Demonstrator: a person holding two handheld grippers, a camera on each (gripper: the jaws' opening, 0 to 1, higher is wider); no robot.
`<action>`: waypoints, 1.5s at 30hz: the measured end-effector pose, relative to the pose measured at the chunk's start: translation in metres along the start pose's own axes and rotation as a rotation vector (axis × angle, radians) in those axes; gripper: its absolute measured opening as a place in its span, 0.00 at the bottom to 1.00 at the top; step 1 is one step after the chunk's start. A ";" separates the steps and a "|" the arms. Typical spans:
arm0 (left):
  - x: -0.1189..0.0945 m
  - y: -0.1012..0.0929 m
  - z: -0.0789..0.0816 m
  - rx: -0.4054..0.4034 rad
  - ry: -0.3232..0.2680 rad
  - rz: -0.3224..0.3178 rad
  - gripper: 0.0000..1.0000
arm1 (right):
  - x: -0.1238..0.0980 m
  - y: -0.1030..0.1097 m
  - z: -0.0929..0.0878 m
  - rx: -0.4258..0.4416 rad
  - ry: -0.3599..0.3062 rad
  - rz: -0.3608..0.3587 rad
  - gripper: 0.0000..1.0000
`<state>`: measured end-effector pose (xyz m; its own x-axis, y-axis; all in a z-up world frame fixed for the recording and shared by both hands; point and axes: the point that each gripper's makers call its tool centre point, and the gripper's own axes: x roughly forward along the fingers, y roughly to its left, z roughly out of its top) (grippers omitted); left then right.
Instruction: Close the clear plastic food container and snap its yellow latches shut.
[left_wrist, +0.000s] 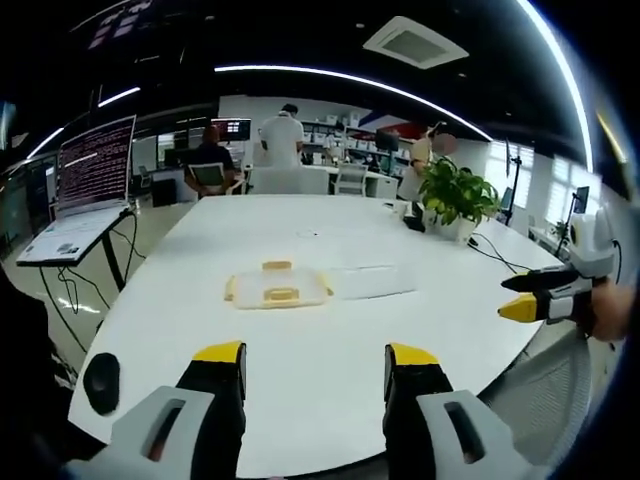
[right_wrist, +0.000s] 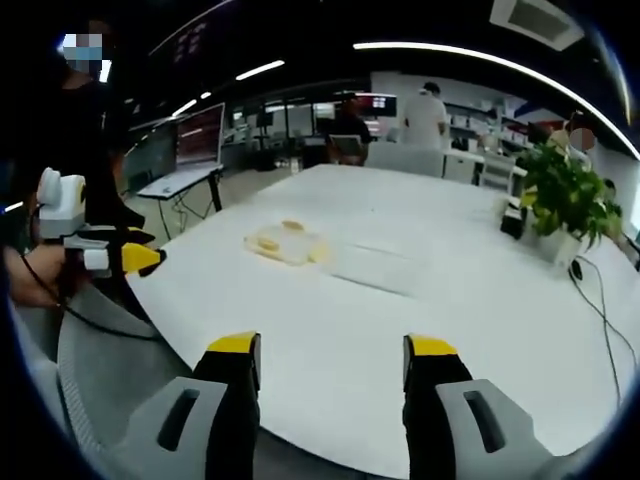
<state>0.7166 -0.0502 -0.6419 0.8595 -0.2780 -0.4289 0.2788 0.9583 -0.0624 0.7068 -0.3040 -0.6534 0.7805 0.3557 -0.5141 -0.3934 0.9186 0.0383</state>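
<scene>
A clear plastic food container lies open on the white table (left_wrist: 300, 380). Its lid with yellow latches (left_wrist: 277, 290) sits to the left and the clear box part (left_wrist: 372, 281) to the right. In the right gripper view the latched lid (right_wrist: 287, 244) lies beside the clear box part (right_wrist: 375, 268). My left gripper (left_wrist: 315, 365) hovers open over the table's near edge, well short of the container. My right gripper (right_wrist: 332, 360) also stands open and empty, and shows at the right edge of the left gripper view (left_wrist: 535, 297). The left gripper appears at the left of the right gripper view (right_wrist: 130, 258).
A potted plant (left_wrist: 455, 195) and a dark object stand at the table's far right. A black round item (left_wrist: 101, 380) lies at the near left edge. A laptop (left_wrist: 85, 190) sits on a side stand. People work at desks behind. A grey chair back (right_wrist: 100, 350) is near.
</scene>
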 end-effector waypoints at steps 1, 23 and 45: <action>0.002 0.001 0.002 0.014 0.002 -0.009 0.50 | 0.002 0.001 0.001 -0.003 0.002 0.009 0.54; 0.075 0.038 0.017 0.221 0.100 -0.186 0.50 | 0.082 0.005 0.040 -0.198 0.076 0.192 0.51; 0.154 0.080 0.034 0.495 0.203 -0.402 0.49 | 0.171 0.034 0.075 -0.427 0.134 0.419 0.50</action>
<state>0.8855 -0.0180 -0.6826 0.5637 -0.5426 -0.6228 0.7656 0.6262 0.1474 0.8634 -0.1994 -0.6761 0.4604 0.6215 -0.6339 -0.8353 0.5451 -0.0722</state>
